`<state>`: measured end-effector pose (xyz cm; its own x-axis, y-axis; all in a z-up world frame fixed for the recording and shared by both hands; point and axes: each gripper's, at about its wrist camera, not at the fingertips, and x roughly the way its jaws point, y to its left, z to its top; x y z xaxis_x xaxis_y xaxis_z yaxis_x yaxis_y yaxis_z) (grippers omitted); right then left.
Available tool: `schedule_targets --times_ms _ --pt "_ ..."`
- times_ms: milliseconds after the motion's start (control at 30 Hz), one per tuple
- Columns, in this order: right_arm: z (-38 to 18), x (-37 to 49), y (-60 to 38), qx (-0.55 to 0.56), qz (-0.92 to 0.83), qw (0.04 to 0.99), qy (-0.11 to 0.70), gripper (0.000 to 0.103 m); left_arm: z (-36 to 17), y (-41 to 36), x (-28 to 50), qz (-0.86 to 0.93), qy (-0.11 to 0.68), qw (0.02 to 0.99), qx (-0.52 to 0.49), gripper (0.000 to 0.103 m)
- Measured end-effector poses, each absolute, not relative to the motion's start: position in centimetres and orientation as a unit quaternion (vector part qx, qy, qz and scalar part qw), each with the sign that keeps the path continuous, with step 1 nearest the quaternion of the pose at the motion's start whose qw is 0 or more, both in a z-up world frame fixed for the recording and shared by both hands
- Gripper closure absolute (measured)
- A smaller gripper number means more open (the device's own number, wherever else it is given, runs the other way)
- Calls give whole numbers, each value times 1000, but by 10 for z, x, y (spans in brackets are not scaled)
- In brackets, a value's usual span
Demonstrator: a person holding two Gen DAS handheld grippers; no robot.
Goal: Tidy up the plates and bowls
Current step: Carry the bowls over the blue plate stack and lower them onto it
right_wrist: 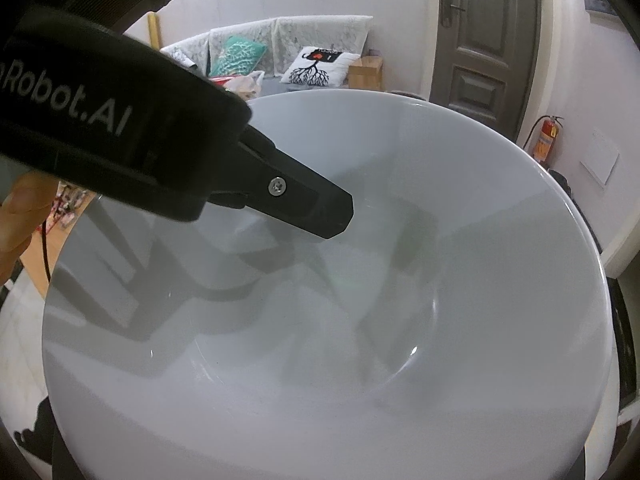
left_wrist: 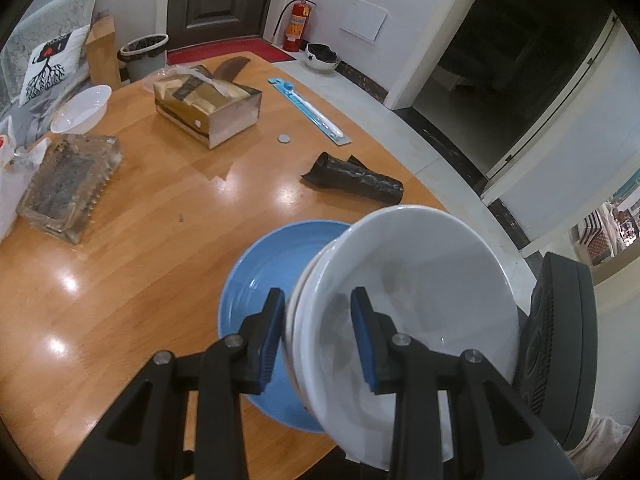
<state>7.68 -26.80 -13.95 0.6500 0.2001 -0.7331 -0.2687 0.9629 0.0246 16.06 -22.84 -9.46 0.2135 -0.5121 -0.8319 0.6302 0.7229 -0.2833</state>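
My left gripper (left_wrist: pixel 320 336) is shut on the rim of a tilted stack of white bowls (left_wrist: pixel 420 300): one blue pad is outside the rim, the other inside. The stack hangs over a blue plate (left_wrist: pixel 264 272) lying on the round wooden table (left_wrist: pixel 160 248). In the right wrist view the top white bowl (right_wrist: pixel 360 300) fills the picture, and the left gripper's black finger (right_wrist: pixel 312 208) reaches into it from the upper left. The right gripper's black body (left_wrist: pixel 560 340) sits against the bowls' right side; its fingers are hidden. Another white bowl (left_wrist: pixel 82 108) rests at the table's far left.
On the table stand a gold box (left_wrist: pixel 208 108), a glass tray (left_wrist: pixel 68 188), a black roll (left_wrist: pixel 356 178), a blue packaged tool (left_wrist: pixel 308 110) and a coin (left_wrist: pixel 283 138). The table's edge curves close behind the bowls. A bin (left_wrist: pixel 144 56) and fire extinguisher (left_wrist: pixel 298 24) stand beyond.
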Motion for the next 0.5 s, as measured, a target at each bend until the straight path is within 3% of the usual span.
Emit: schedule_targets --times_ms 500 --pt "-145 87 -268 -34 126 889 438 1 -121 -245 175 -376 534 756 43 74"
